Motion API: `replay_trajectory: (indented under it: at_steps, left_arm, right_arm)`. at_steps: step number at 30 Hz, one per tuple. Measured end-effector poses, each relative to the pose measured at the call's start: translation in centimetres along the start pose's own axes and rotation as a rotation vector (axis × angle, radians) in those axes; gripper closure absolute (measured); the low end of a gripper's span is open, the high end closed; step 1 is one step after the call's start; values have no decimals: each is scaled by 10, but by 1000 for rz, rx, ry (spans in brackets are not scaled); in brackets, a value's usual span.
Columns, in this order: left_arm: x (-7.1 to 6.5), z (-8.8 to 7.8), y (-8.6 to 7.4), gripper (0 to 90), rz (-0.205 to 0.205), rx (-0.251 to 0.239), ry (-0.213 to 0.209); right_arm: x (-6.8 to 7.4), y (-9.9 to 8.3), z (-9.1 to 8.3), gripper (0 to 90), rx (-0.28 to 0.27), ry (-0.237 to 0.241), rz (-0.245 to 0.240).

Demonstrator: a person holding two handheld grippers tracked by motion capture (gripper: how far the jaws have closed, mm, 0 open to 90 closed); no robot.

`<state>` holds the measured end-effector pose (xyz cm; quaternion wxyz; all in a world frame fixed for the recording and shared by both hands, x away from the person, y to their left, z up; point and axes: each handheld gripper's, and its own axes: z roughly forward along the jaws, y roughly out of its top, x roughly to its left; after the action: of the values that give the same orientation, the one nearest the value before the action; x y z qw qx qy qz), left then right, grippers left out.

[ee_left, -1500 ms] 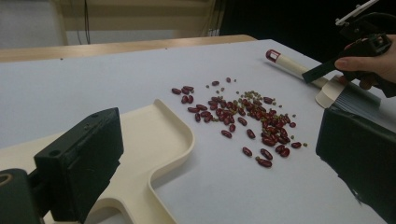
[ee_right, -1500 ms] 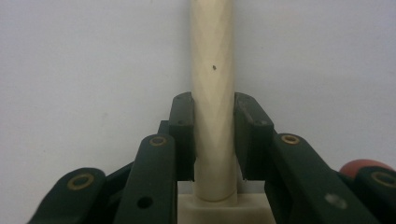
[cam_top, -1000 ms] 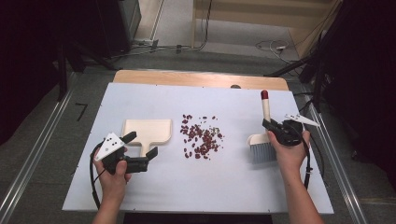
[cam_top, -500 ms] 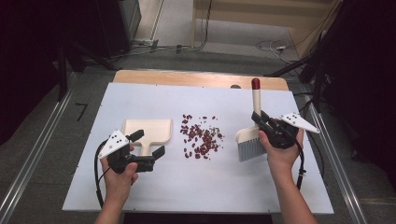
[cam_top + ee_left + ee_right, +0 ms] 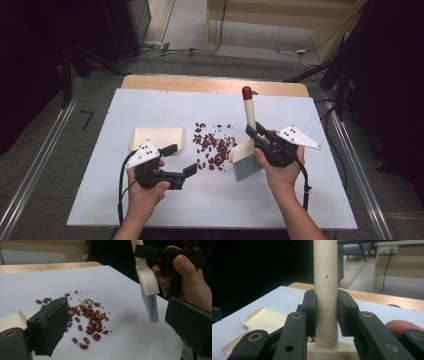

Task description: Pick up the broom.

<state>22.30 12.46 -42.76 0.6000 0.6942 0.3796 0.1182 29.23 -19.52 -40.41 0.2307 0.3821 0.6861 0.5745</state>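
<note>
Brush [image 5: 246, 150] is clamped by its cream handle in our right gripper [image 5: 263, 137], jaws tight on both sides of the shaft in the right gripper view, red cap [image 5: 246, 92] up, grey bristles hanging down. Versus a second ago it has come off its spot at the right of the table and swung in toward the middle; bristles now sit just right of the beans [image 5: 214, 147], tilted. From the left gripper view the bristle tips look slightly above the white table [image 5: 300, 200], not touching, though we can't tell for sure.

Beans are a loose scatter mid-table, dark red ones plus some small greenish ones, none moved yet as far as we see.

Dustpan [image 5: 156, 137] lies flat just left of the scatter, mouth side near the beans, same place as before.

Left gripper [image 5: 180, 162] holds nothing: jaws wide, just starting to close a little, only air and the bean pile visible between them. It has slid right and up the table, now just below the dustpan's near right corner, jaws pointing at the beans.

Our read: pickup is done and the sweep is set up. Next we need the left to grab or steady the dustpan, then the brush drops and pushes beans left. Risk: the pan slides if unheld.
</note>
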Motion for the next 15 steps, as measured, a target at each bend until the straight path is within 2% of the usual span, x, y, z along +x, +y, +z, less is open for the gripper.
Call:
replay_trajectory:
  at_steps: [1, 3, 8, 15]
  left_arm:
    - [0, 0, 0, 65, 0, 0, 0]
    - [-9, 6, 0, 76, -1, 15, -32]
    - [-21, 18, -3, 135, -12, 40, -77]
    - [-30, 30, -7, 241, -39, 96, -93]
  right_arm:
    - [4, -1, 1, 694, 0, 5, -8]
    - [11, -3, 3, 695, 3, 18, -14]
    - [32, -7, 7, 695, 7, 57, -39]
    - [53, -10, 9, 694, 9, 96, -71]
